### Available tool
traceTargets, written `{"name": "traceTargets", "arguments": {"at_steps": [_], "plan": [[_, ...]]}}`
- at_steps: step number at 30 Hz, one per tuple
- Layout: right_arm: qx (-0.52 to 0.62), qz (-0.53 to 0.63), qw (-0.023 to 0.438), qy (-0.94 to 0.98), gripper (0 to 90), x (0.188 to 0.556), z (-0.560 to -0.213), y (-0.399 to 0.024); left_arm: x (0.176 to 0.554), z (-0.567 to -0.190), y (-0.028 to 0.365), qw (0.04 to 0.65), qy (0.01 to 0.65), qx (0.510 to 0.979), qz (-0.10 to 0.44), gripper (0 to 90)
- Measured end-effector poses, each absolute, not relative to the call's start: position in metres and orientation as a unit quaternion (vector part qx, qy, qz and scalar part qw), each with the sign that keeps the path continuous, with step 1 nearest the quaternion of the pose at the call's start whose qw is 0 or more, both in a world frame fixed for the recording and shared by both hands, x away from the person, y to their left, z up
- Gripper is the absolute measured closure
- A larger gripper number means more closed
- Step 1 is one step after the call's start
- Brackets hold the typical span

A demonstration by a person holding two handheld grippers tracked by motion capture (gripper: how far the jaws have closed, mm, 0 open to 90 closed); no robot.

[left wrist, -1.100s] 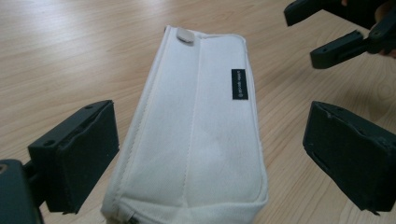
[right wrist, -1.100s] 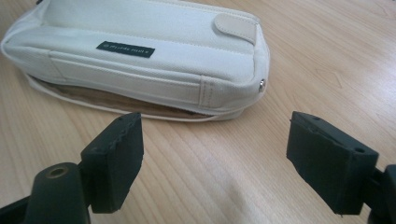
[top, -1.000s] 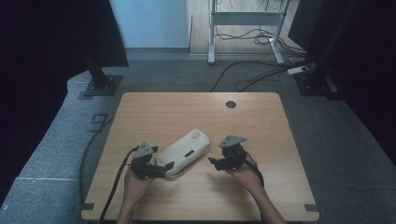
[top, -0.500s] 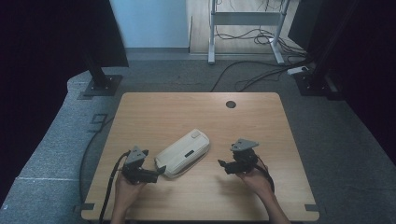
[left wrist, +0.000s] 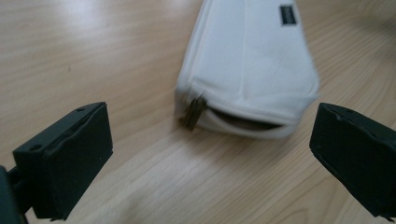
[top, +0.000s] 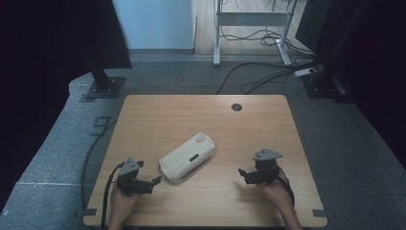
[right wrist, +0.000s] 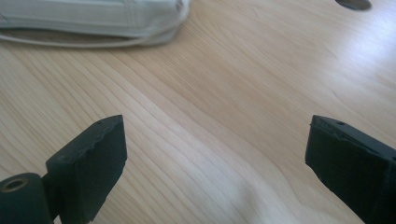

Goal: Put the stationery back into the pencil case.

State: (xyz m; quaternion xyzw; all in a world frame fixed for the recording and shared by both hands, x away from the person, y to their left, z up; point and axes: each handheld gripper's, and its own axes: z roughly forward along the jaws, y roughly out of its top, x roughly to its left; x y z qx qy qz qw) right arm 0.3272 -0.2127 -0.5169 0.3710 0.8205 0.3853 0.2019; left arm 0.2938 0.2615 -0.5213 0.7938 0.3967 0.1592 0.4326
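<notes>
White pouch (top: pixel 187 156) lying mid-table, long axis diagonal, zipper end (left wrist: pixel 192 112) facing and just beyond left gripper (top: pixel 154 181), jaws wide and empty; right gripper (top: pixel 242 173) well apart from pouch, jaws just opened wide, nothing between.

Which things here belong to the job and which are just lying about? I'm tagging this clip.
Part of the job:
white pouch, zip end partly open
left gripper, open, empty
right gripper, jaws just opened wider, empty
table

Just lying about:
cable hole in the tabletop
metal stand behind the table
floor cables
</notes>
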Motion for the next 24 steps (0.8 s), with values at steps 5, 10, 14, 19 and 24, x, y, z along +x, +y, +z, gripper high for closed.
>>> {"name": "traceTargets", "arguments": {"at_steps": [5,10,14,19,24], "plan": [[0.393,0.371,0.205,0.816,3.7,0.324,-0.529,-0.229,0.297,-0.533,0.267,0.414,0.406,0.801,0.151,0.0],[0.41,0.349,0.206,0.817,3.9,0.323,-0.543,-0.24,0.3,-0.543,0.265,0.382,0.41,0.815,0.148,0.0],[0.415,0.336,0.207,0.82,3.1,0.321,-0.553,-0.245,0.301,-0.544,0.263,0.371,0.408,0.821,0.145,0.0],[0.425,0.35,0.19,0.813,4.2,0.321,-0.556,-0.25,0.304,-0.548,0.255,0.326,0.412,0.839,0.142,0.0],[0.428,0.352,0.179,0.813,4.0,0.321,-0.556,-0.251,0.304,-0.548,0.252,0.319,0.405,0.844,0.147,0.0]]}}
